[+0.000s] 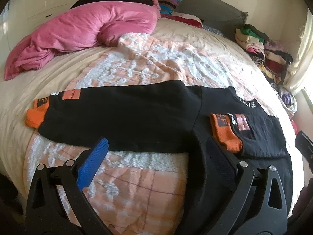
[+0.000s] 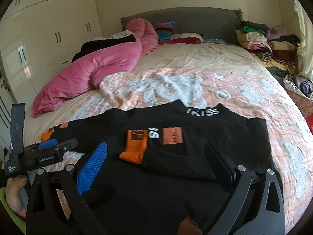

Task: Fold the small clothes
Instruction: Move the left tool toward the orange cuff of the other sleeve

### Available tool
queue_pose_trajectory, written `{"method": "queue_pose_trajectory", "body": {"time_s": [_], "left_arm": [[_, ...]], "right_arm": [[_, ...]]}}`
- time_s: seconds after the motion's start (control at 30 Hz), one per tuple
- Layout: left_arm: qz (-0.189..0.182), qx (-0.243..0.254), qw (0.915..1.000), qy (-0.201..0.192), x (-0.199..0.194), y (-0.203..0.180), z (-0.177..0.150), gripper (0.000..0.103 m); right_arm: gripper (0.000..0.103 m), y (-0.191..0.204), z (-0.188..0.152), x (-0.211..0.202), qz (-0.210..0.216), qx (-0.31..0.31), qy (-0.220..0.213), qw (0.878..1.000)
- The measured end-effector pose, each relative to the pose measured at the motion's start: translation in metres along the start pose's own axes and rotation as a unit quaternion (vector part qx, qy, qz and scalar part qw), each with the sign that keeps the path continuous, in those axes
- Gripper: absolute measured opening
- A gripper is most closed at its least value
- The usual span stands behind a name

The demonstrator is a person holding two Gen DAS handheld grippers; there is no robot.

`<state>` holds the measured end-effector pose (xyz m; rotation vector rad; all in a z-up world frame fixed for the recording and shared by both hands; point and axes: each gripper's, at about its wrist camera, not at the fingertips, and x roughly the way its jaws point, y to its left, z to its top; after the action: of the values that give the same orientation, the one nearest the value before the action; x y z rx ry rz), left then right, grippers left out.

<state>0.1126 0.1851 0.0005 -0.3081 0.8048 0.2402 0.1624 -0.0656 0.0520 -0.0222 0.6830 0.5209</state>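
A black sweater [image 1: 137, 117] [image 2: 195, 146] with orange cuffs lies flat on the bed, its collar lettering pointing away from me. One sleeve is folded across the chest, with its orange cuff [image 1: 227, 137] [image 2: 135, 148] on the body. The other sleeve stretches out to the left and ends in an orange cuff [image 1: 35, 115] [image 2: 47, 135]. My left gripper [image 1: 157, 143] hovers open at the near edge of the outstretched sleeve, holding nothing. It also shows from the side [image 2: 52, 146] in the right wrist view, held by a hand [image 2: 13, 192]. My right gripper [image 2: 156, 145] is open above the sweater's lower body.
The bed has a peach and white patterned cover [image 2: 254, 101]. A pink duvet [image 1: 82, 29] [image 2: 88, 68] lies bunched at the far left. Piles of folded clothes [image 1: 260, 45] [image 2: 266, 43] sit at the far right by the grey headboard [image 2: 195, 17]. Cream wardrobes [image 2: 49, 19] stand on the left.
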Motion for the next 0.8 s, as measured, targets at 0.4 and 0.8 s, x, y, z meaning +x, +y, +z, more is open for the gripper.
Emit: {"method": "queue_pose_trajectory", "body": {"time_s": [0.4,0.8], "left_arm": [[0.037,-0.034,0.9986,-0.015,-0.005,0.038,0.005,0.094],[0.076,-0.092,0.9926,-0.022,-0.008,0.091,0.009,0.094]], "right_arm": [[0.099,0.036,0.01,0.012,0.023,-0.037,-0.002,0.999],[0.099,0.069,0.016,0.026,0.042,-0.08,0.002,0.996]]}}
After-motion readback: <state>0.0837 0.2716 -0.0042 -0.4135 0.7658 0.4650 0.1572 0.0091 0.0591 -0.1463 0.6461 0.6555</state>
